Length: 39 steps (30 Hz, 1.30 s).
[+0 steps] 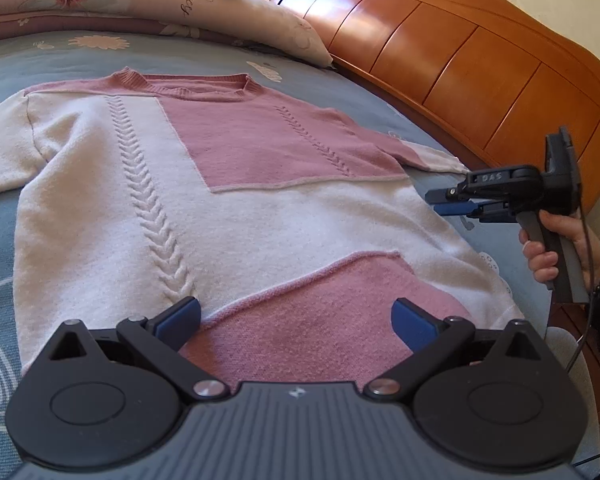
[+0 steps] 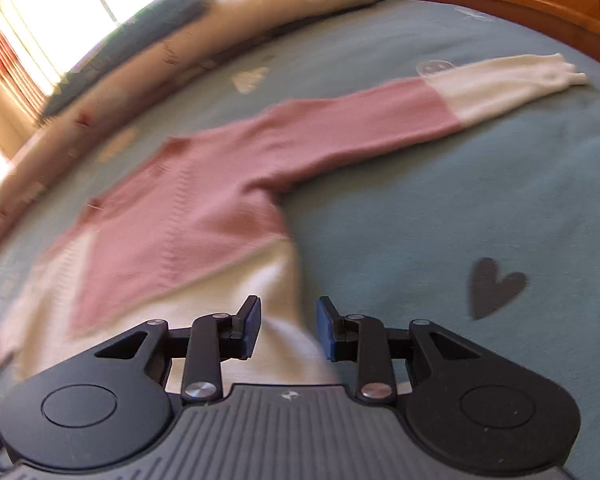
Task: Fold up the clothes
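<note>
A pink and white knit sweater (image 1: 260, 220) lies flat, front up, on the bed. My left gripper (image 1: 296, 314) hovers open and wide over the pink patch at its hem, nothing between the pads. A hand holds my right gripper (image 1: 436, 203) at the sweater's right side edge, just below the armpit. In the right wrist view, the right gripper (image 2: 288, 328) is open with a narrow gap, and the sweater's (image 2: 180, 220) white side edge lies under it, not pinched. The right sleeve (image 2: 380, 120) stretches out straight to its white cuff (image 2: 540, 76).
The blue bedspread (image 2: 440, 208) with heart and flower prints surrounds the sweater. Floral pillows (image 1: 180, 4) lie beyond the collar. A wooden headboard (image 1: 460, 60) runs along the right side. A bright window with curtains (image 2: 40, 12) is at the far left.
</note>
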Tool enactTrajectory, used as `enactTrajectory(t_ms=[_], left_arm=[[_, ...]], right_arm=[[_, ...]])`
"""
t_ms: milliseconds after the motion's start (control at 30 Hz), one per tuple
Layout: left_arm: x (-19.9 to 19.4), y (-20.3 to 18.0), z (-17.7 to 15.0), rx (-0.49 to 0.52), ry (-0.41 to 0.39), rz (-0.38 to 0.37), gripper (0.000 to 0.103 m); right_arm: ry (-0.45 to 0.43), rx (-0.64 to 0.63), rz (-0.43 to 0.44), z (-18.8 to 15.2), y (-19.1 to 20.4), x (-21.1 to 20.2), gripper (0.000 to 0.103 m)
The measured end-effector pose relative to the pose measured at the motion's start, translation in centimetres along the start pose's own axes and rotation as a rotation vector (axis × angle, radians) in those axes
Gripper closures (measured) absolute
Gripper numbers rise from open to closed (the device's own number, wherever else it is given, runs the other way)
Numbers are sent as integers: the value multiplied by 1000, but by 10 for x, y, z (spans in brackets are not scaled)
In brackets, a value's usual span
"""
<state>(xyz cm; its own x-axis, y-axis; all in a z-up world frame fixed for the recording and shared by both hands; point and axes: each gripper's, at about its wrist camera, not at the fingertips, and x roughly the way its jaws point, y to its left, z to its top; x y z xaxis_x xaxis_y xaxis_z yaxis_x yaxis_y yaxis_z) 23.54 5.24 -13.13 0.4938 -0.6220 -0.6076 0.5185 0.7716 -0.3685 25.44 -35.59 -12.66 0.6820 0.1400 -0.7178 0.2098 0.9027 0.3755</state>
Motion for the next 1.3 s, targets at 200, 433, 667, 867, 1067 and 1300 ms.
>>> enactTrajectory(t_ms=[200, 433, 667, 867, 1067, 1300], left_arm=[[2, 0, 0, 8, -3, -1, 1], [2, -1, 0, 15, -4, 1, 1], [1, -1, -1, 19, -2, 5, 1], [2, -1, -1, 21, -1, 6, 1], [3, -3, -1, 29, 3, 12, 1], [-36, 8, 13, -58, -136, -7, 2]], right_arm=[[-55, -161, -78, -24, 21, 10, 65], [-44, -281, -158, -21, 39, 7, 90], [-79, -132, -147, -12, 15, -9, 87], [-56, -179, -89, -25, 35, -8, 76], [-41, -175, -80, -41, 36, -1, 73], [-81, -186, -50, -55, 55, -32, 67]])
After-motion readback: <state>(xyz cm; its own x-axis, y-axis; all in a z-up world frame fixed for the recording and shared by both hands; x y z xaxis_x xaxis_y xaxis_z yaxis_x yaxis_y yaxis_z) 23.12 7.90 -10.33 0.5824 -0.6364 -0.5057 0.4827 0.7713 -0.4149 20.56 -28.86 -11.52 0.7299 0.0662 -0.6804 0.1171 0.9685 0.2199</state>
